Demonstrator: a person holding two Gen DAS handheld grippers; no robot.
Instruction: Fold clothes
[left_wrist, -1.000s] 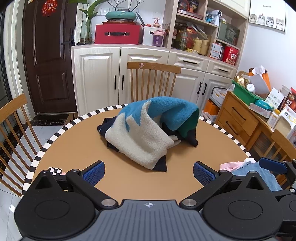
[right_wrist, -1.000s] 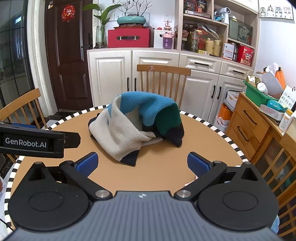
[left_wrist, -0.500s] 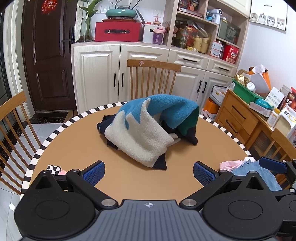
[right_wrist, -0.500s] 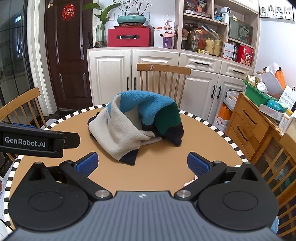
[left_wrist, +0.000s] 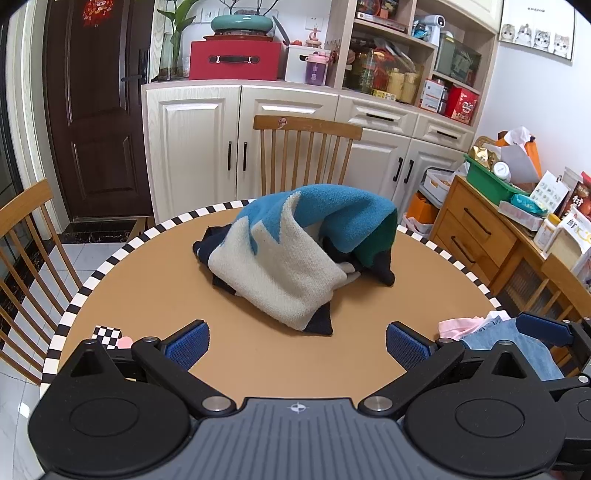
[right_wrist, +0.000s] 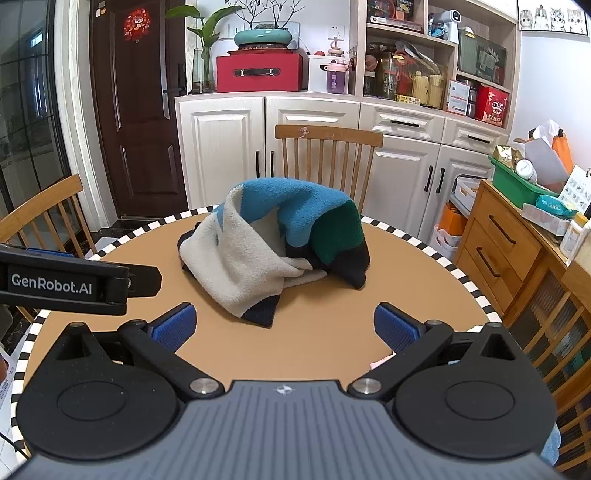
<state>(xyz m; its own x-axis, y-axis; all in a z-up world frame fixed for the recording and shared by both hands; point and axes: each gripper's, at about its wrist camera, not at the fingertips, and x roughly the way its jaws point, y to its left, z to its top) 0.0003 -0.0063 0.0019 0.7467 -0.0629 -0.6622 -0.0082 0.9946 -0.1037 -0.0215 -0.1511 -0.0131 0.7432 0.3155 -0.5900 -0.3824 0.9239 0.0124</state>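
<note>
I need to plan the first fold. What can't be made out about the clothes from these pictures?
- Knit sweater: crumpled in both views; sleeves, collar and hem cannot be told apart.
- Pink garment and denim: left wrist view, partly behind the left tool.
- Right wrist view: right tool hides nearly all of them.

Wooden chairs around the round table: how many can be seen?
3: one chair behind the table, one chair at its left, one chair at its right. Others may be hidden.

Round tan table (left_wrist: 155, 295), checkered rim: crumpled knit sweater (left_wrist: 295, 254) centre; pink, denim clothes (left_wrist: 491, 328) apparently near edge.
</note>
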